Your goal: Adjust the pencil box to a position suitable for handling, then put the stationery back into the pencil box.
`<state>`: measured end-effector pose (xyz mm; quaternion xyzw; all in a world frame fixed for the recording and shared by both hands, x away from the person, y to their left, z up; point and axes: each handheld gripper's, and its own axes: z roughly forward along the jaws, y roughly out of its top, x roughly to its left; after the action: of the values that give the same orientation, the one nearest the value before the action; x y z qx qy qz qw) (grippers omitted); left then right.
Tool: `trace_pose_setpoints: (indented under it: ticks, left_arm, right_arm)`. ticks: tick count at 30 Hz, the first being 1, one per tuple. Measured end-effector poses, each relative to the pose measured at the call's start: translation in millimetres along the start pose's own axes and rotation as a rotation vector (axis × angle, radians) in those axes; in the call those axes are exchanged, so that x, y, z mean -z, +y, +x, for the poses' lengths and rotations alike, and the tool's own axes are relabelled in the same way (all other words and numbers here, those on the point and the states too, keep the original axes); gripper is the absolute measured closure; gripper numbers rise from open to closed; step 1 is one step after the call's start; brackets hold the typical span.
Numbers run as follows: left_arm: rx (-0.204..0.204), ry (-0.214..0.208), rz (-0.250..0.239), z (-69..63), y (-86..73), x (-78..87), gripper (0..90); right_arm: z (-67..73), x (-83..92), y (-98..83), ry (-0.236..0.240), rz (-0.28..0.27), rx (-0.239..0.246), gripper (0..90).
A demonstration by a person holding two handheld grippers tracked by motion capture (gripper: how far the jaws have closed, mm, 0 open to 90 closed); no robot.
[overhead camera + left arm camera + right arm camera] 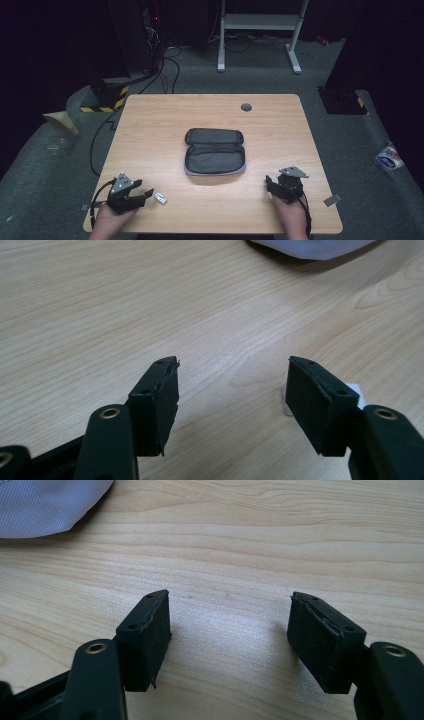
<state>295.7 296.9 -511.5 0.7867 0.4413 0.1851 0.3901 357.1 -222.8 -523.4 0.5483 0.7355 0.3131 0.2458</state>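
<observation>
Near front edge of counter (150, 125), toward its front-left corner: left tongs (146, 194), jaws apart and grasping nothing, tips aimed at small white piece (160, 198) lying flat on wood just beside them. In left gripper view, same white piece (354, 389) mostly hidden behind 1 jaw, outside the gap rather than between the 2 pads. Near front-right corner: right tongs (270, 182), also released, nothing between jaws, bare wood ahead in right gripper view. Around centre of counter, well apart from both tongs: grey pouch (215, 151), unzipped and folded open, lid flap toward far edge.

Likely trouble from here:
- Closing now probably pinches air, since white piece sits outside the jaws; sideways shift needed first.
- Jaw edge nudging the piece could slide it along smooth wood toward front edge and off the counter.
- Low, flat piece: pads may clip 1 corner only, letting it pivot or flick away.
- Carried to pouch with a weak grip, piece could drop short of the opening.
- Pouch unheld; a bump could shift it.
</observation>
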Motion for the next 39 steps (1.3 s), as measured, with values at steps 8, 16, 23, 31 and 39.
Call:
trace_pose_setpoints:
  ticks: [8,16,23,31,39]
  left_arm:
    - [-0.037,-0.038,-0.008,-6.6,-0.3,0.1,37.4]
    - [-0.049,-0.081,-0.004,-13.5,-2.6,-2.7,37.1]
    - [-0.091,-0.087,0.031,-19.9,-4.1,-12.0,37.6]
    - [-0.149,-0.065,0.023,-28.2,0.3,-20.3,45.0]
    - [-0.129,-0.031,0.024,-22.8,-0.2,-21.7,52.5]
  right_arm:
    - [0.3,-0.4,0.5,0.004,0.002,-0.001,33.5]
    - [0.6,-0.7,0.8,0.004,0.001,0.000,33.9]
    - [1.3,-0.9,0.9,-0.004,0.000,-0.001,34.1]
    - [1.8,-1.0,0.9,-0.006,-0.002,-0.001,34.4]
    - [2.0,-1.9,1.8,0.000,-0.003,0.002,34.6]
